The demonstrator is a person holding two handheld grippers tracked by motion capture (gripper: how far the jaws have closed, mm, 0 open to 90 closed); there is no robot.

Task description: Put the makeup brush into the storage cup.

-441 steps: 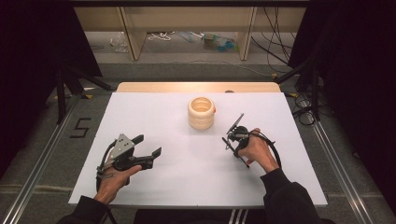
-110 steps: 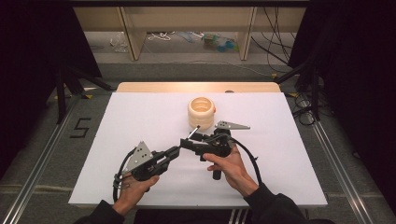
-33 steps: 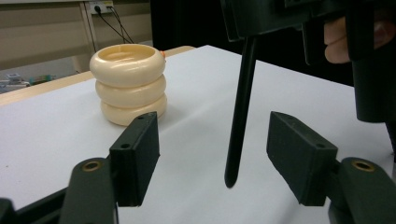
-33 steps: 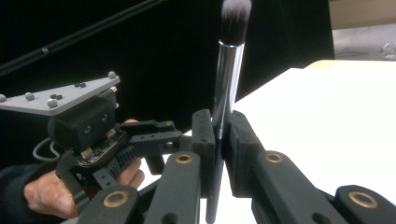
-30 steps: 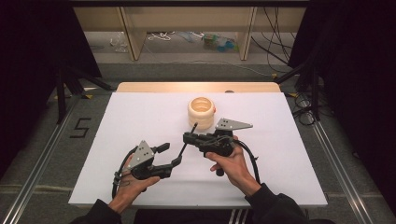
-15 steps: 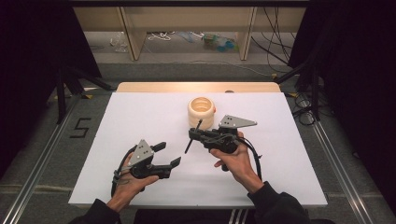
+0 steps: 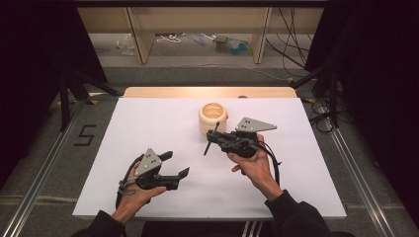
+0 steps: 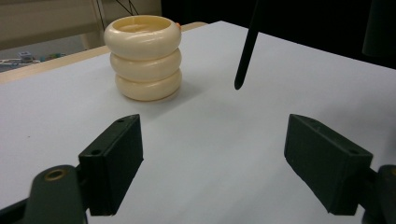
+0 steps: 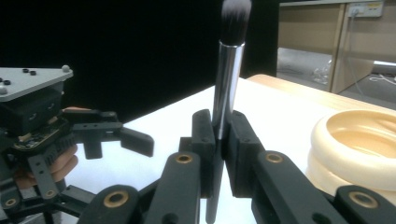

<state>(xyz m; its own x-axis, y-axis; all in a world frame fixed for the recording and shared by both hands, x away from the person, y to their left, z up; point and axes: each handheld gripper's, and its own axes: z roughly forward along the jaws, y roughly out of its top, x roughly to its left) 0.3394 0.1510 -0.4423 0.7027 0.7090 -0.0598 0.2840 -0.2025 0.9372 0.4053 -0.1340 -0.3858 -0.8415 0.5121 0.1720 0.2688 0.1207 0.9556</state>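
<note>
Already the right tool [image 9: 218,135] gripped the makeup brush [image 9: 227,70] upright, just beside the cream ringed holder [image 7: 213,118]. The left tool [image 7: 175,165] sat open and empty on the tabletop [image 7: 148,123]; putting the brush into the holder probably remained.

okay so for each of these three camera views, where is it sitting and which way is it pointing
High view: above the person's side, looking forward and down on the white table; both forearms, left gripper, right gripper.
Left gripper view: rides that gripper, low over the table, facing the ring holder; its open jaws show.
Right gripper view: along jaws shut on the makeup brush; the left gripper beyond.
All share the ring holder and brush.
</note>
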